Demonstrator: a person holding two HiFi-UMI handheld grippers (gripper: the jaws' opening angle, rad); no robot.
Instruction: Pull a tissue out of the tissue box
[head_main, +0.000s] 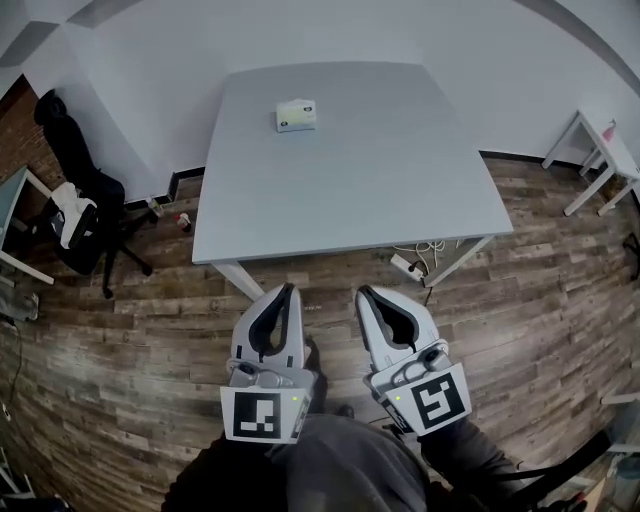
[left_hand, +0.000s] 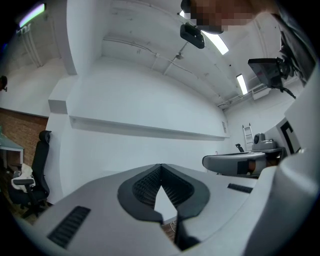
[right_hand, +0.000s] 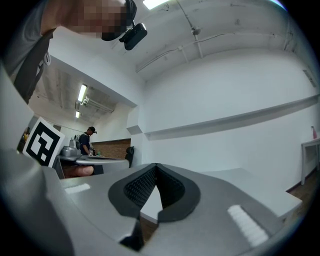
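One tissue box (head_main: 296, 115) on table (head_main: 380, 180), left gripper (head_main: 290, 288), right gripper (head_main: 362, 292) pressed together, empty

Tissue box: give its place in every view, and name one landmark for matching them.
Head view: the tissue box sits on the far part of the white table, left of centre.
Left gripper view: not in it; only a sliver of the white table shows behind the jaws.
Right gripper view: not in it; the white table shows right of the jaws.
Shared landmark: the white table.
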